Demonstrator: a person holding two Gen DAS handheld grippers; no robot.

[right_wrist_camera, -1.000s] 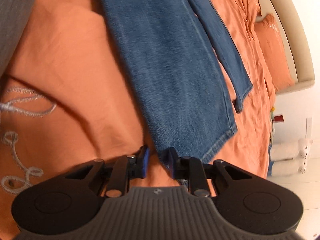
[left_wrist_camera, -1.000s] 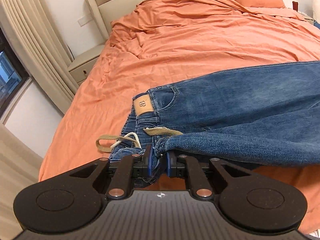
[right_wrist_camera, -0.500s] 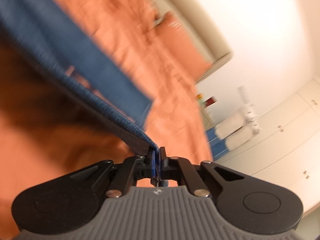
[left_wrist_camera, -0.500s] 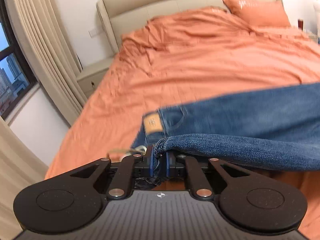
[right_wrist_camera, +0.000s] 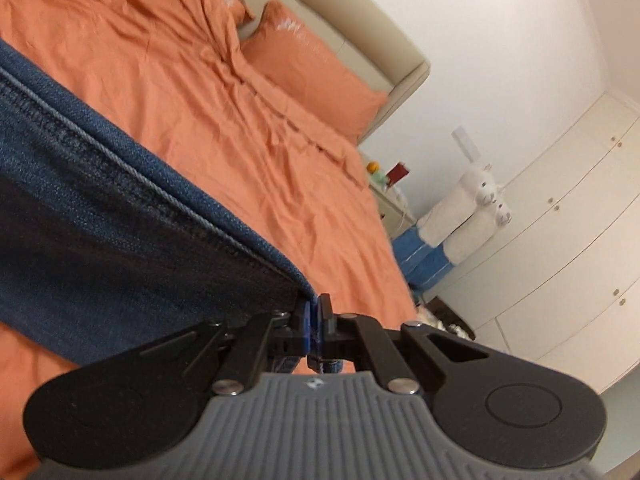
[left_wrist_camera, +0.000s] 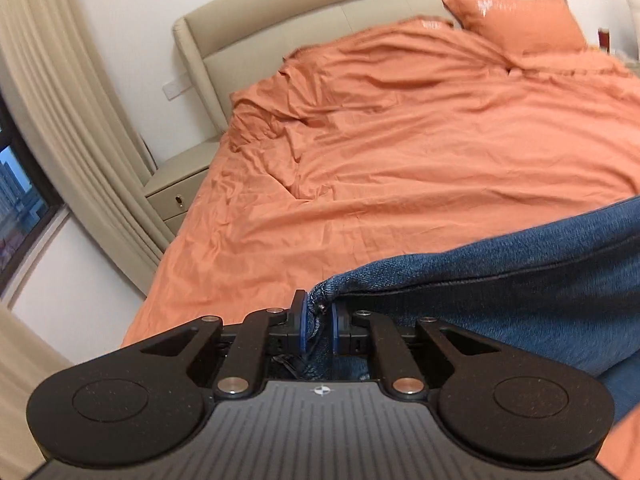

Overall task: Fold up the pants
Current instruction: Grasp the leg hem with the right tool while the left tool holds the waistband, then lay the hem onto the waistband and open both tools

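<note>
The left gripper (left_wrist_camera: pixel 320 316) and right gripper (right_wrist_camera: pixel 314 320) each pinch the jeans (left_wrist_camera: pixel 500 280), held above the bed (left_wrist_camera: pixel 400 168).

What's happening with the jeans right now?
A person holds a gripper in each hand, and both are clamped on the blue jeans. The left gripper pinches one bunched end, the right gripper a hemmed edge. The denim hangs stretched between them above the orange bed; no fold is laid yet.
</note>
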